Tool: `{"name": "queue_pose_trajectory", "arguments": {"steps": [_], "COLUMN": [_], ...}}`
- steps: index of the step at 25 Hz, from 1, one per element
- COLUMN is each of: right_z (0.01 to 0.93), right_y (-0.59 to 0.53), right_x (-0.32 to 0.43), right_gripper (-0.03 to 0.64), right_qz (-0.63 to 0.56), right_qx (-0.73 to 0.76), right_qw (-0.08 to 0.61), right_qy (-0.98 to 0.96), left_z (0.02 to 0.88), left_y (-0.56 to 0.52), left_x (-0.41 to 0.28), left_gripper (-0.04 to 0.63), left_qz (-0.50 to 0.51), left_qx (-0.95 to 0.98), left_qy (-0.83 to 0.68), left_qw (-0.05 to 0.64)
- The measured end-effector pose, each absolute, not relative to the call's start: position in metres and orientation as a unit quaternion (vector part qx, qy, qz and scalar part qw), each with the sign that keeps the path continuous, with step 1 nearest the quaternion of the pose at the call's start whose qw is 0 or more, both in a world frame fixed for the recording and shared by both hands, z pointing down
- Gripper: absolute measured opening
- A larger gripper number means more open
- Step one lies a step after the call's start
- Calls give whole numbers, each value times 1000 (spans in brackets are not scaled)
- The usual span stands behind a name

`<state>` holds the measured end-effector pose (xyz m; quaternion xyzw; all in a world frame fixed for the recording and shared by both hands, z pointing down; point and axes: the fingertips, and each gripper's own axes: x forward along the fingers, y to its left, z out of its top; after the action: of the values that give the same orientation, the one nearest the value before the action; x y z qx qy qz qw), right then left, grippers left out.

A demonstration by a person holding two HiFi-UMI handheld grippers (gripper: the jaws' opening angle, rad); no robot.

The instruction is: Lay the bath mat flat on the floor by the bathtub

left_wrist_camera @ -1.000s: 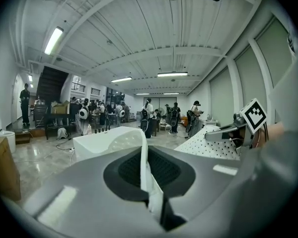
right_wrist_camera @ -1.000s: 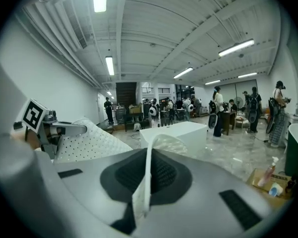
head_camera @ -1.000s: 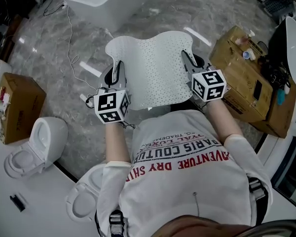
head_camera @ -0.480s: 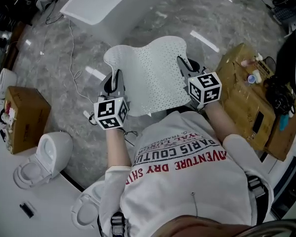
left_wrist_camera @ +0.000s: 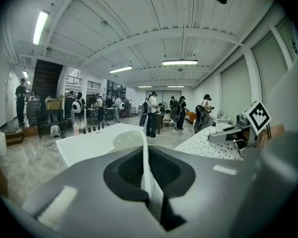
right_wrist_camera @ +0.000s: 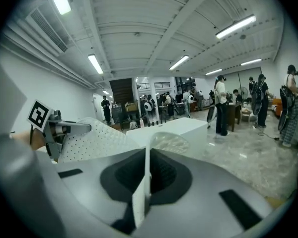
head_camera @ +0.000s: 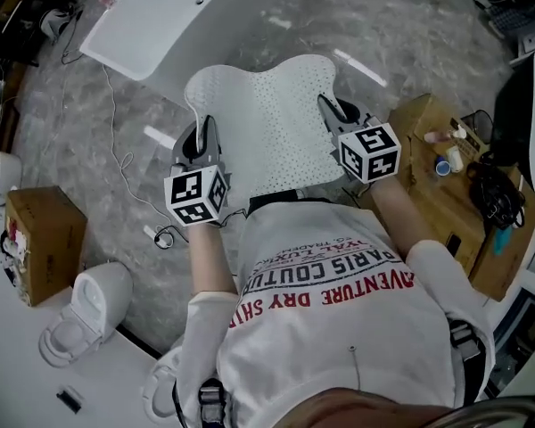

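Observation:
The white perforated bath mat [head_camera: 266, 123] hangs stretched in the air between my two grippers, above the marble floor. My left gripper [head_camera: 205, 132] is shut on its left edge and my right gripper [head_camera: 326, 105] is shut on its right edge. In the left gripper view the thin mat edge [left_wrist_camera: 148, 175] is pinched between the jaws of the left gripper [left_wrist_camera: 146, 165]. The right gripper view shows the same: mat edge [right_wrist_camera: 145, 182] in the right gripper [right_wrist_camera: 147, 170]. The white bathtub [head_camera: 156, 29] lies just beyond the mat, at upper left.
A cardboard box [head_camera: 439, 181] with small items stands at the right, another box [head_camera: 40, 239] at the left. White toilets [head_camera: 82, 315] sit at lower left. A cable [head_camera: 120, 154] trails over the floor by the tub. People stand far off [left_wrist_camera: 151, 114].
The view has advanced toward the bathtub, which now sits closer to the mat. The boxes and toilets have slid back. Both grippers still hold the mat spread.

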<state>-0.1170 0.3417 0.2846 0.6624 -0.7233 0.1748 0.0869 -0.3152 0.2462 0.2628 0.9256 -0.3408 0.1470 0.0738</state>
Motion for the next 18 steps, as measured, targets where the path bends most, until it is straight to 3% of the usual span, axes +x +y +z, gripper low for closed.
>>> {"name": "queue_pose_trajectory", "arguments": {"steps": [9, 18], "right_z": [311, 330], "right_y": [252, 88], "right_x": [-27, 80], "right_gripper": [12, 12], "right_qz": [204, 234], "right_qx": [683, 674], "right_qw": [92, 119], "right_qy": [-695, -691], "left_z": [293, 326], "left_y": [149, -15], "left_x": [-217, -119], "left_gripper": [17, 17], "left_qz": [166, 174], "left_qx": [934, 925], "left_qy": [-302, -309], "left_qw": [89, 138]}}
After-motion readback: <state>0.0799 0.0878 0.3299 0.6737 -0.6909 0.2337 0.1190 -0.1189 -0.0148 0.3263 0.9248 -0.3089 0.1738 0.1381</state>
